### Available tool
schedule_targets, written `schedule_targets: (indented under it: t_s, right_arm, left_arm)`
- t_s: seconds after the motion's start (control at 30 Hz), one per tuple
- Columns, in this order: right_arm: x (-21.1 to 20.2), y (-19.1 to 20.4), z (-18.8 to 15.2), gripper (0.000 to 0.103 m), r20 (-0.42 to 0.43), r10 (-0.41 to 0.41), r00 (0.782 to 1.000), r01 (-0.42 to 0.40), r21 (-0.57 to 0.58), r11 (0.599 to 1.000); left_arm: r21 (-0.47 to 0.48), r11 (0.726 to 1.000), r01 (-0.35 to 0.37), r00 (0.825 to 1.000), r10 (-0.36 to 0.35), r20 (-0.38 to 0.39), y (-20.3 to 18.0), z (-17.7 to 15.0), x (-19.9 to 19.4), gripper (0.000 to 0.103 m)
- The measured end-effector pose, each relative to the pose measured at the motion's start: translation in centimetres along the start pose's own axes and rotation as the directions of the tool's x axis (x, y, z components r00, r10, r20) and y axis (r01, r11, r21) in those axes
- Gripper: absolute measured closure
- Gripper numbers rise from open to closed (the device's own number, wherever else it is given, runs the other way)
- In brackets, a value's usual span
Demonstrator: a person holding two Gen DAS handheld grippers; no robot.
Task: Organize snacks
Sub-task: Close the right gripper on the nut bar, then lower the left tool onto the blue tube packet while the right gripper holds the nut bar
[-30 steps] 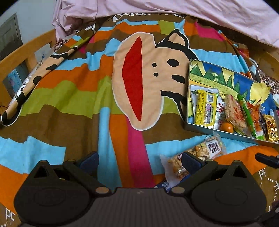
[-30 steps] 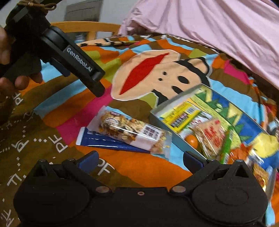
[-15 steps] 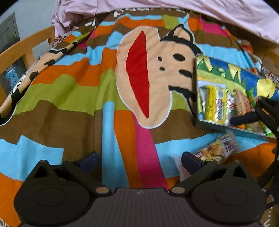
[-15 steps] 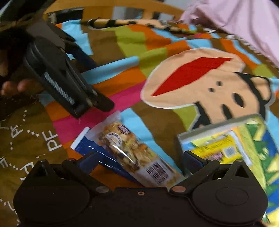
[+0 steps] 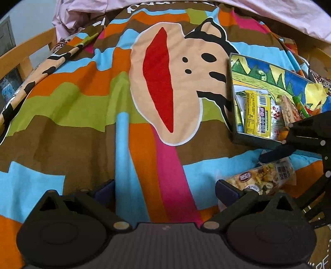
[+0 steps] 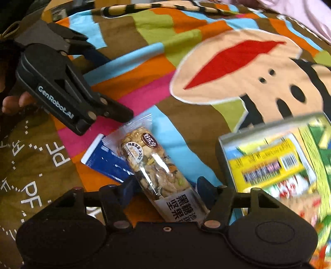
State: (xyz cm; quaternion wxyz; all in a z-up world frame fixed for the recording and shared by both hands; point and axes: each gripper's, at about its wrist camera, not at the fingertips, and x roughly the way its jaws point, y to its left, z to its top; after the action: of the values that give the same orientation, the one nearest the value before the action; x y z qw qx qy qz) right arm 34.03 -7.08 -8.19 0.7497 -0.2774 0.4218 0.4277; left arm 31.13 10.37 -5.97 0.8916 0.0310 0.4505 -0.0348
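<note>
A clear-wrapped nut bar (image 6: 159,169) lies on the striped blanket, on top of a blue packet (image 6: 105,161). My right gripper (image 6: 164,186) is down over the bar, one blue pad on each side of it, jaws narrowed but with gaps still showing. The bar also shows in the left wrist view (image 5: 262,178), with the right gripper's fingers (image 5: 277,152) above it. My left gripper (image 5: 164,187) is open and empty over the blanket. The snack tin (image 5: 256,142) holds a yellow packet (image 5: 257,111) and several other snacks.
The monkey-face blanket (image 5: 161,87) covers the bed. A pink duvet (image 5: 269,8) lies at the far end. A wooden bed rail (image 5: 22,58) runs along the left. The left gripper's body (image 6: 60,91) sits close left of the nut bar.
My right gripper has come down and forward onto the nut bar and its jaws have narrowed around it. The left gripper has shifted slightly, staying open.
</note>
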Motion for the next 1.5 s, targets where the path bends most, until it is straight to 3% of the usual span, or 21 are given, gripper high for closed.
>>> schedule_targets:
  t_s: [0.23, 0.37, 0.63, 0.73, 0.87, 0.93, 1.03, 1.1, 1.33, 1.5]
  right_arm:
    - [-1.9, 0.8, -3.3, 0.048, -0.082, -0.133, 0.988, 0.145, 0.16, 0.976]
    - [-3.0, 0.9, -4.9, 0.045, -0.146, -0.215, 0.966, 0.253, 0.346, 0.903]
    - [-5.7, 2.9, -8.7, 0.042, -0.13, -0.252, 0.959, 0.282, 0.548, 0.788]
    - [-5.6, 3.5, -9.7, 0.033, -0.098, -0.267, 0.959, 0.268, 0.622, 0.736]
    - [-5.8, 3.5, -9.5, 0.033, -0.098, -0.269, 0.958, 0.271, 0.613, 0.742]
    - [-5.8, 3.4, -9.9, 0.033, -0.097, -0.258, 0.961, 0.259, 0.633, 0.729]
    - [-5.2, 2.7, -9.9, 0.033, -0.097, -0.243, 0.965, 0.245, 0.658, 0.712]
    - [-5.2, 2.5, -9.9, 0.033, -0.095, -0.239, 0.966, 0.239, 0.672, 0.701]
    - [-5.1, 2.3, -10.1, 0.033, -0.088, -0.234, 0.968, 0.229, 0.686, 0.69]
    - [-5.1, 2.4, -10.1, 0.033, -0.089, -0.237, 0.968, 0.232, 0.682, 0.694]
  left_arm:
    - [0.011, 1.0, 0.016, 1.0, -0.016, 0.006, -0.3, 0.1, -0.5, 0.0]
    - [0.019, 1.0, 0.022, 1.0, -0.022, 0.008, -0.4, 0.0, -0.6, 0.0]
    - [0.099, 0.992, 0.082, 0.996, -0.084, 0.018, -1.9, -0.7, -0.3, 0.0]
    - [0.166, 0.984, 0.068, 0.997, -0.075, 0.035, -3.1, -1.0, -0.2, 0.0]
    - [0.221, 0.975, 0.015, 1.0, -0.017, 0.01, -4.0, -1.2, -0.6, 0.0]
    - [0.229, 0.973, -0.003, 0.999, -0.005, 0.034, -4.4, -1.4, -1.8, 0.0]
    - [0.257, 0.966, 0.011, 0.992, -0.044, 0.12, -5.0, -1.9, -3.5, 0.0]
    - [0.292, 0.956, 0.015, 0.989, -0.057, 0.138, -5.9, -1.9, -3.4, 0.0]
    - [0.394, 0.918, 0.032, 0.995, -0.068, 0.078, -7.9, -2.8, 0.1, 0.0]
    - [0.443, 0.893, 0.081, 0.987, -0.134, 0.089, -8.5, -3.0, 0.7, 0.0]
